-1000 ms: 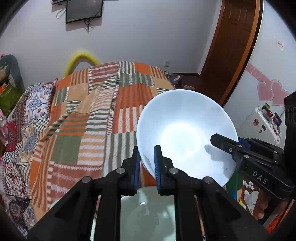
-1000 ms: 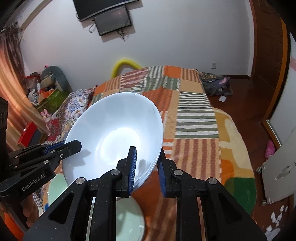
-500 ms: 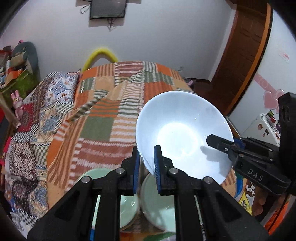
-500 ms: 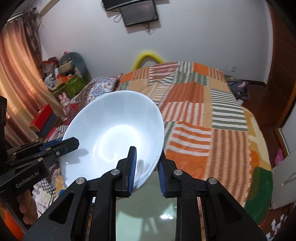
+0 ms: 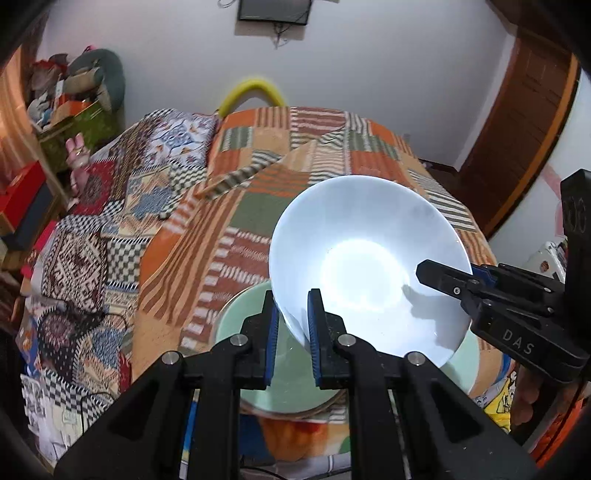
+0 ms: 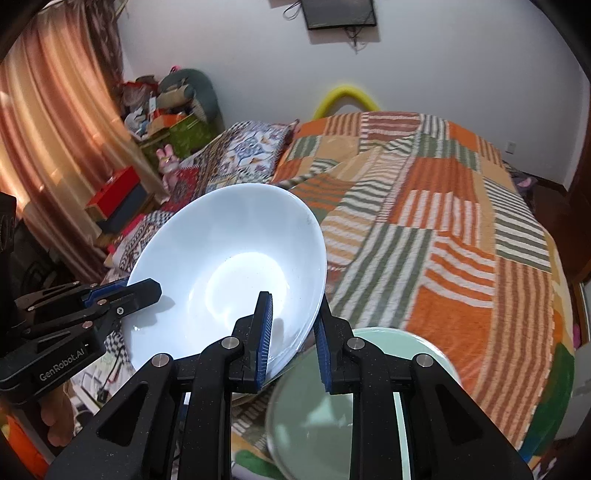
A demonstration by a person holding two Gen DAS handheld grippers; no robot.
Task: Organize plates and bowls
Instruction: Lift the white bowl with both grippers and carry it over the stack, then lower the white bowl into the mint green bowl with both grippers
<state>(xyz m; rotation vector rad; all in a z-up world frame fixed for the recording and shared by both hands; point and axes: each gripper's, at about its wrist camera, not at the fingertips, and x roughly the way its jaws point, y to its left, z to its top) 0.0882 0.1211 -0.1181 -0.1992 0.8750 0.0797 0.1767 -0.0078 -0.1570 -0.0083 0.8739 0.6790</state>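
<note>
Between both sets of jaws, left gripper (image 5: 291, 332) and right gripper (image 6: 293, 334) each pinch the white bowl's (image 5: 365, 266) rim, holding it above the pale green plates (image 5: 255, 332), so stacking isn't done yet.

White wall (image 5: 369, 55), wall-mounted TV (image 5: 273, 9) — patchwork-quilted bed (image 6: 443, 229), orange curtains (image 6: 48, 122), wooden door (image 5: 524, 122).

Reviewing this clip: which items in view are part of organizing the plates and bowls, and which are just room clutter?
Part of the job:
- white bowl, gripped at its rim by the left gripper and right gripper
- pale green plates below it

Just lying about:
- patchwork bedspread
- wall screen
- yellow tube
- curtain
</note>
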